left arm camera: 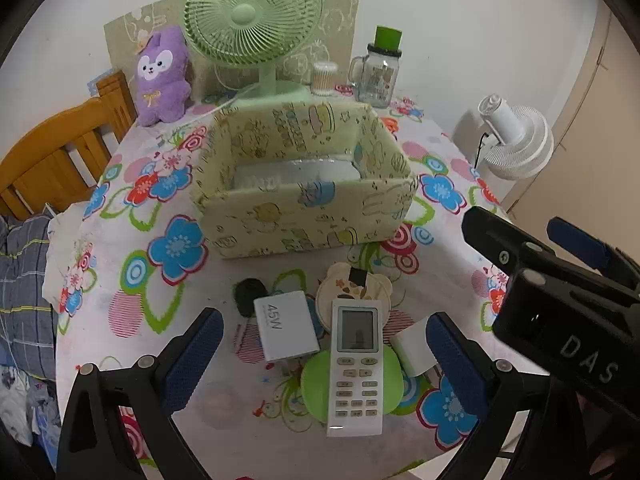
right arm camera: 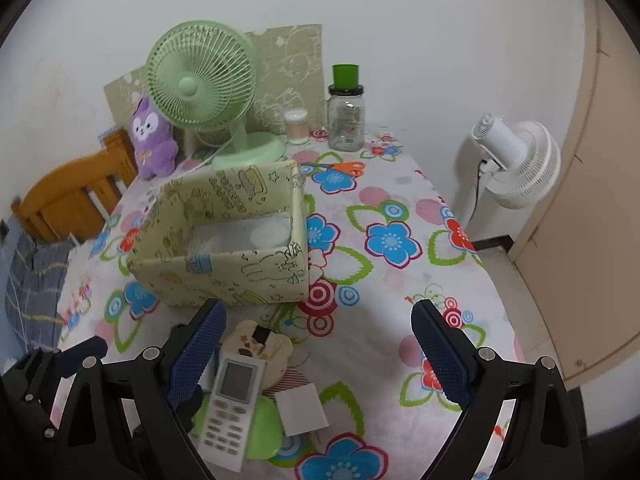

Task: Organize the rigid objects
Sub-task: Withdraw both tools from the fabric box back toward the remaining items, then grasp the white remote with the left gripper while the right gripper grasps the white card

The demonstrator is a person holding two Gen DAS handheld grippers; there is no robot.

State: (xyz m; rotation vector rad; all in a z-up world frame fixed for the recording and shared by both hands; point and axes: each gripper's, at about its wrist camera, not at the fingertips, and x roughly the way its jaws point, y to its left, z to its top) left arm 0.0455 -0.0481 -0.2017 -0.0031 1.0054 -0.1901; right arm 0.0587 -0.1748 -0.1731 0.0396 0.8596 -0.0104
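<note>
A white remote control (left arm camera: 355, 364) lies on a green disc (left arm camera: 390, 380) near the table's front edge. Beside it are a white "45W" charger (left arm camera: 286, 330), a second white plug block (right arm camera: 302, 408), a bear-shaped wooden piece (left arm camera: 352, 284) and a small black object (left arm camera: 250, 296). My left gripper (left arm camera: 324, 344) hangs open above the charger and remote, touching neither. My right gripper (right arm camera: 320, 356) is open too, over the wooden piece and plug block, and holds nothing. Behind them stands an open patterned fabric box (left arm camera: 304, 216) with white items inside.
At the back stand a green desk fan (left arm camera: 254, 20), a purple plush (left arm camera: 162, 76), a glass jar with a green lid (left arm camera: 378, 72) and a swab pot (left arm camera: 324, 78). Orange scissors (right arm camera: 344, 168) lie behind the box. A wooden chair (left arm camera: 60, 160) is at the left, a white floor fan (right arm camera: 516, 160) at the right.
</note>
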